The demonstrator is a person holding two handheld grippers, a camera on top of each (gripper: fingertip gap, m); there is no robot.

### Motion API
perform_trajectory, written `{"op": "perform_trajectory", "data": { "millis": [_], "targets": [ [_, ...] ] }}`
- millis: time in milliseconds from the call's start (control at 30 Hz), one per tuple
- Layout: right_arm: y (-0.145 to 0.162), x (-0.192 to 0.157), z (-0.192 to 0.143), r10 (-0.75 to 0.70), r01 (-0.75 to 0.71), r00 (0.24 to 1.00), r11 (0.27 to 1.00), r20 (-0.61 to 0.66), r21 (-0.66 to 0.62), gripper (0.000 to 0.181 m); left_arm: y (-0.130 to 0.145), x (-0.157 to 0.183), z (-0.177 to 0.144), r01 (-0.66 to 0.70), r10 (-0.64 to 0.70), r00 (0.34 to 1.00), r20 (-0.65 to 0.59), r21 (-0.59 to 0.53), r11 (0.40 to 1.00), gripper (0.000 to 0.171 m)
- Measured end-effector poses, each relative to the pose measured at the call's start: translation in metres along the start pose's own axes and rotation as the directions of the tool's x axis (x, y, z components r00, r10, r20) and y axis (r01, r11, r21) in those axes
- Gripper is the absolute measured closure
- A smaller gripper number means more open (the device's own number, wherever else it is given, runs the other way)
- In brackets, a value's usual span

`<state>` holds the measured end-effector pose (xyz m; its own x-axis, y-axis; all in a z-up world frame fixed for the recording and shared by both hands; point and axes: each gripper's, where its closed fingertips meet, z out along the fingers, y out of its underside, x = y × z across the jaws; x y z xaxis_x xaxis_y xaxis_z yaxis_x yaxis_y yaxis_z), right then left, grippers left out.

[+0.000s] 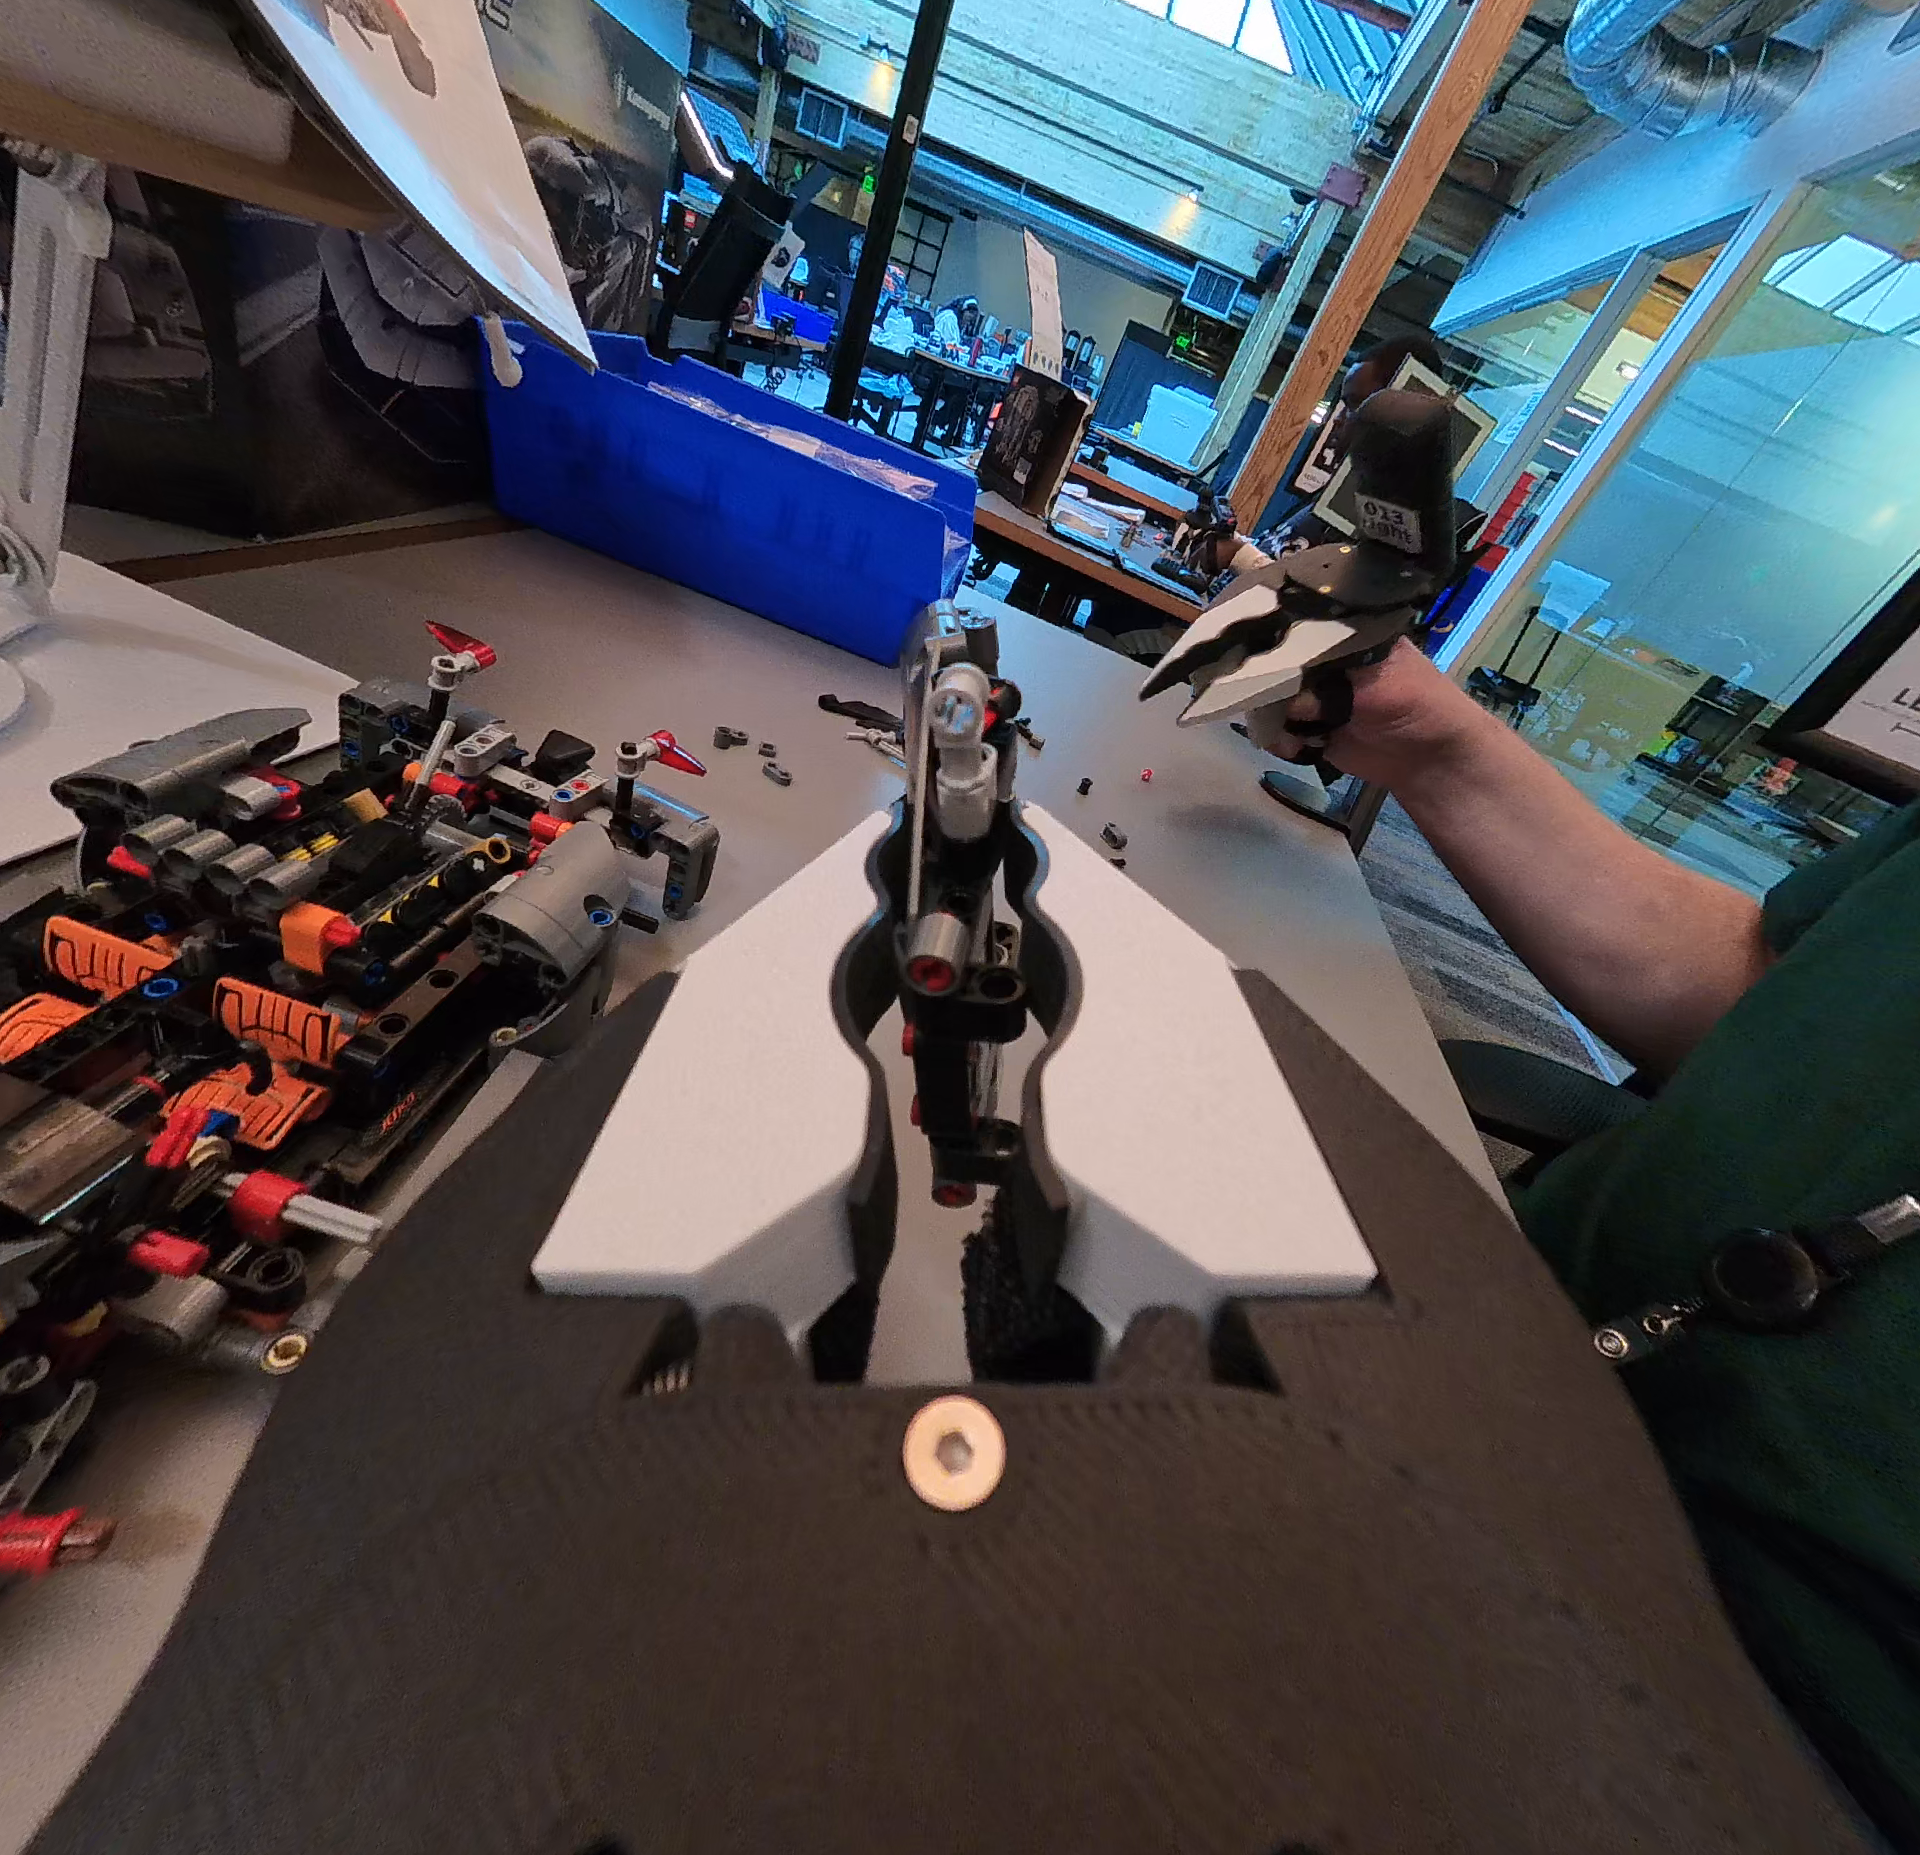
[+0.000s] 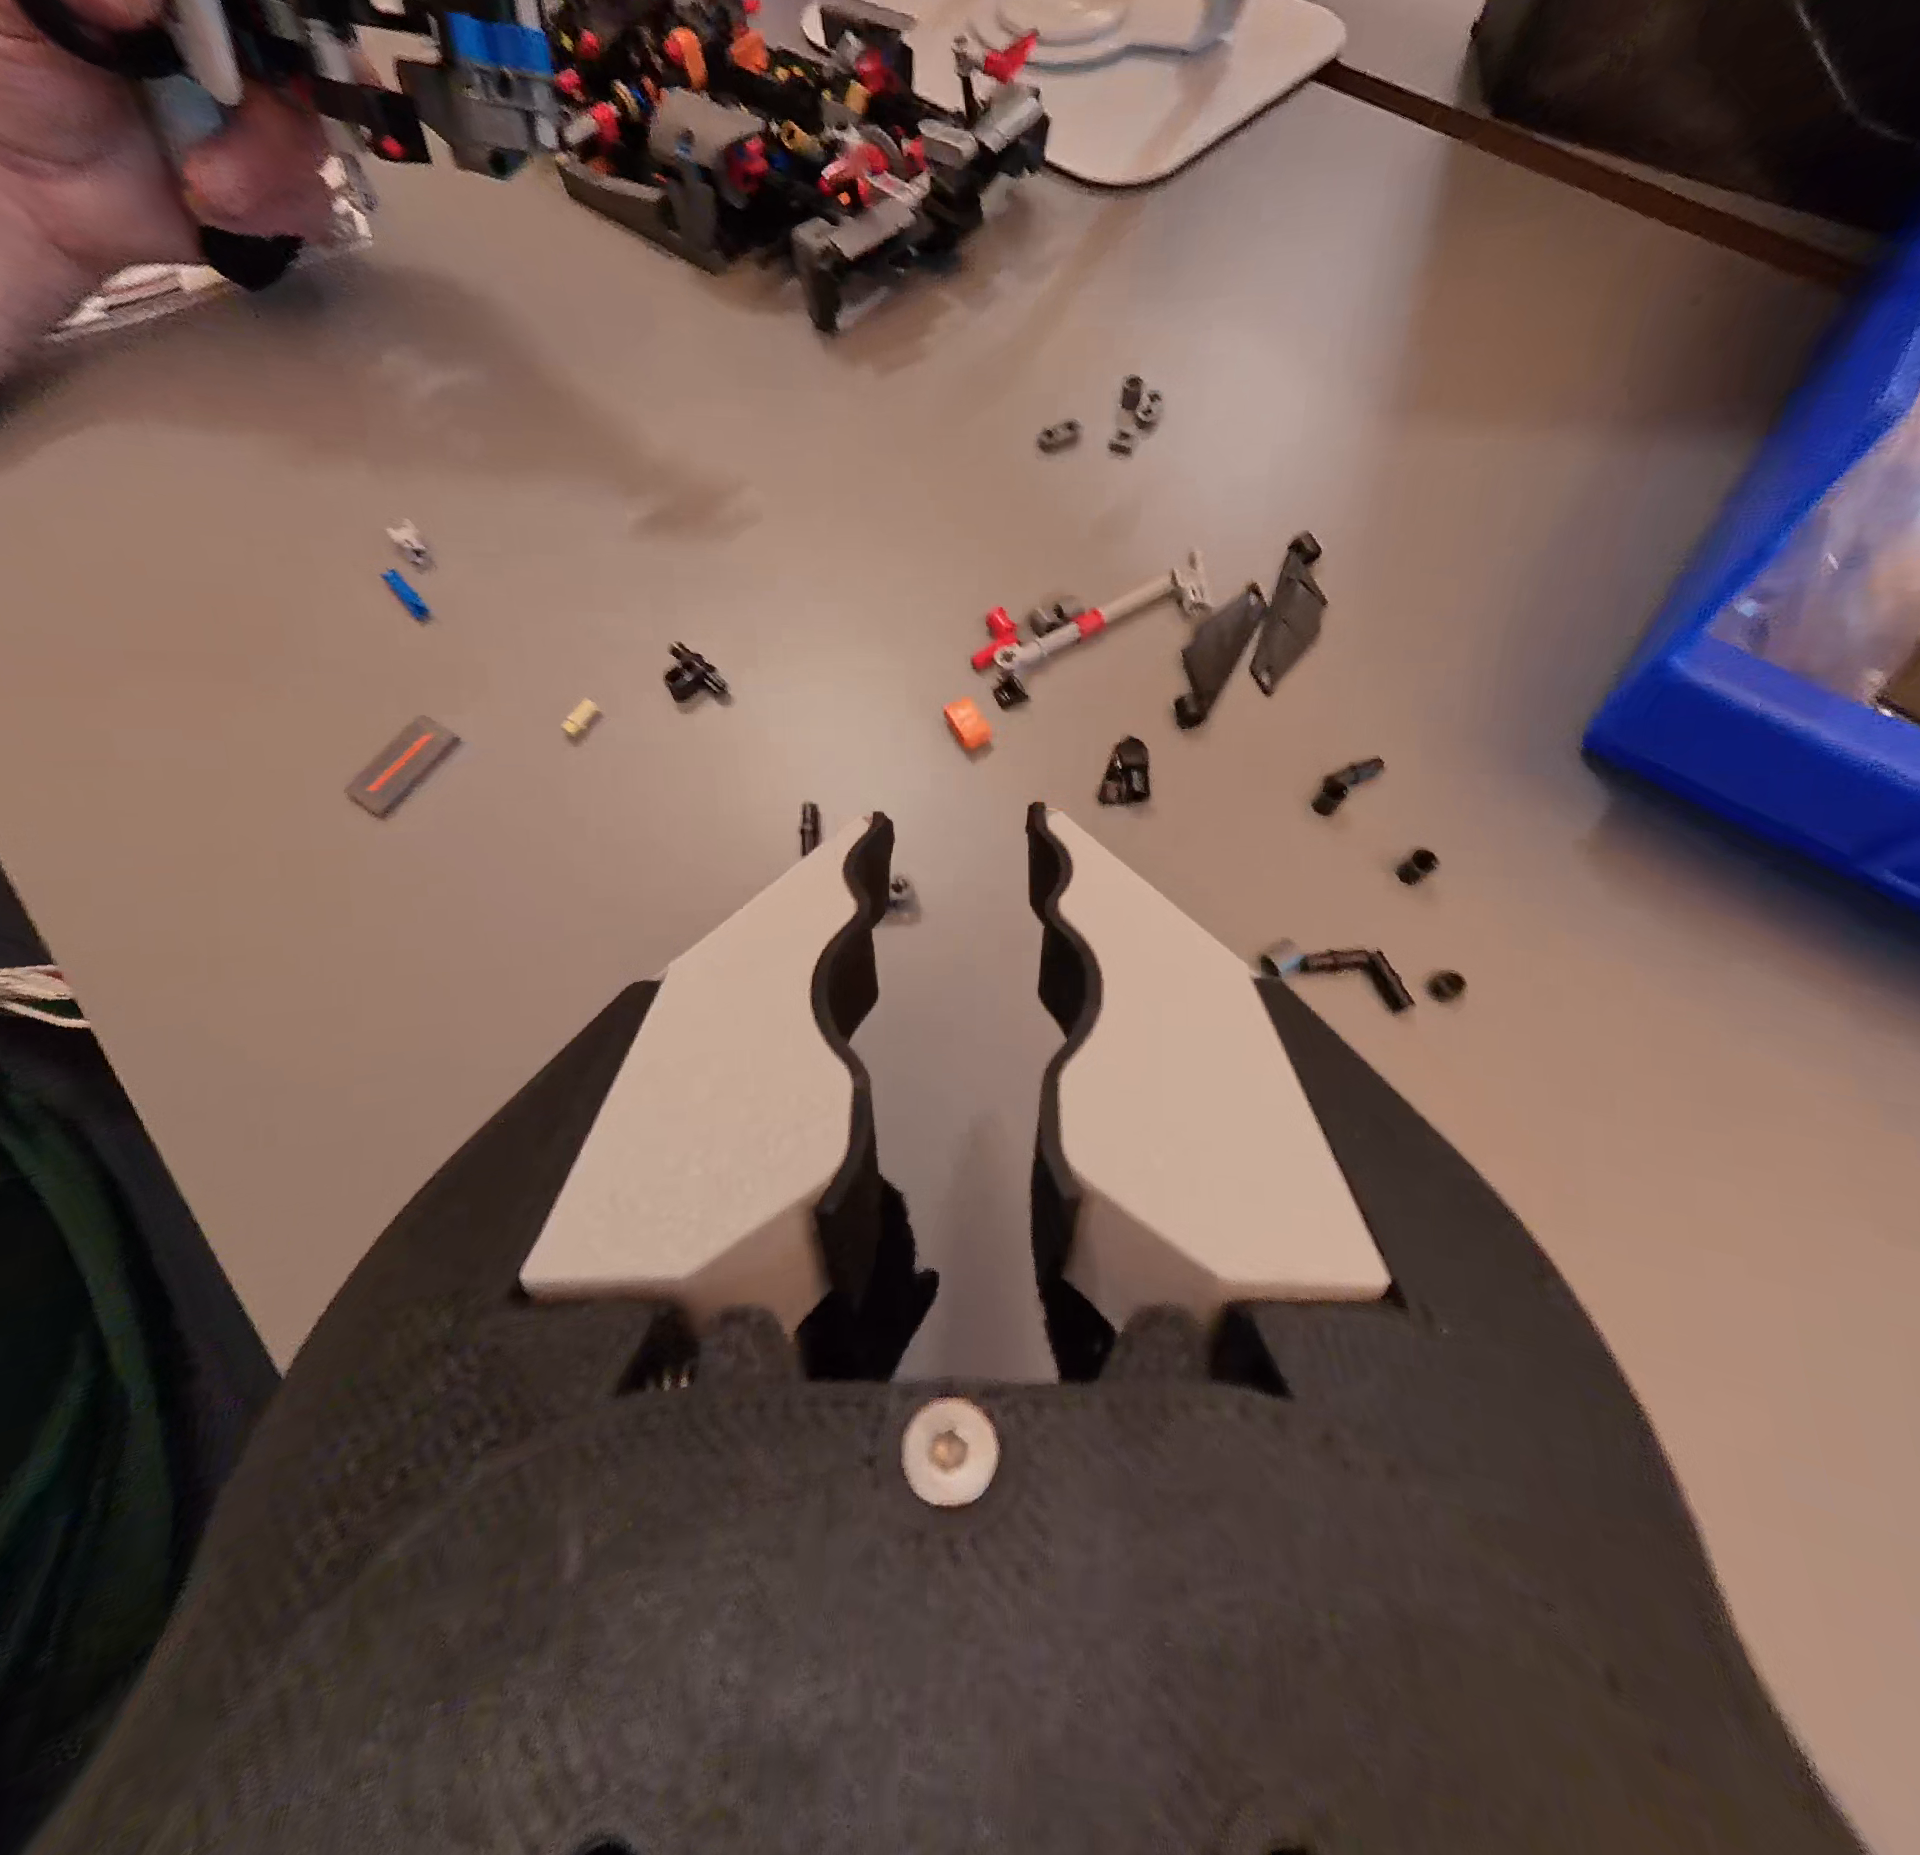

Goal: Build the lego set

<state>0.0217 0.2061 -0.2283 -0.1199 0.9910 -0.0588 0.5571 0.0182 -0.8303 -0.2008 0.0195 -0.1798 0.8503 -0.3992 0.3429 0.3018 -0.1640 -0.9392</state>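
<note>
My left gripper (image 1: 956, 829) is shut on a small black, grey and red lego sub-assembly (image 1: 961, 932) and holds it upright above the table. The large black, orange and grey lego model (image 1: 312, 932) lies on the table to its left; it also shows at the far side in the right wrist view (image 2: 790, 143). My right gripper (image 2: 956, 829) is open and empty, held above the table over loose parts: a red and grey axle piece (image 2: 1081, 626), black panels (image 2: 1257, 631), an orange piece (image 2: 966, 725). The right gripper also shows at the right in the left wrist view (image 1: 1236, 662).
A blue bin (image 1: 727, 496) with plastic bags stands at the back of the grey table (image 2: 1351, 1234); it also shows at the right (image 2: 1766, 683). An instruction booklet (image 1: 416, 122) leans at the upper left. A white stand base (image 2: 1195, 49) is beyond the model. A person's arm (image 1: 1558, 870) is at the right. There is about 30 centimeters between the tips of the two grippers.
</note>
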Motion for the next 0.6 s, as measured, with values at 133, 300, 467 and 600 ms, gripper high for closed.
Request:
{"op": "perform_trajectory", "data": {
  "millis": [133,300,467,600],
  "targets": [
    [0.008,0.005,0.004,-0.013,0.012,1.000,0.999,-0.021,-0.035,0.157,0.002,-0.001,0.001,0.002,-0.002,1.000,0.001,-0.007,1.000,0.157],
    [0.017,0.012,0.012,-0.041,0.037,0.998,0.995,-0.049,-0.088,0.157,0.003,-0.003,0.001,0.006,-0.006,1.000,0.007,-0.011,1.000,0.157],
    [0.022,0.011,0.012,-0.039,0.038,0.999,0.994,-0.011,-0.103,0.157,0.003,-0.004,0.000,0.009,-0.009,1.000,0.008,-0.010,1.000,0.157],
    [0.032,-0.003,0.019,-0.059,0.067,0.996,0.987,0.060,-0.147,0.156,0.005,-0.002,0.002,0.006,-0.006,1.000,0.004,-0.021,1.000,0.157]
  ]
}}
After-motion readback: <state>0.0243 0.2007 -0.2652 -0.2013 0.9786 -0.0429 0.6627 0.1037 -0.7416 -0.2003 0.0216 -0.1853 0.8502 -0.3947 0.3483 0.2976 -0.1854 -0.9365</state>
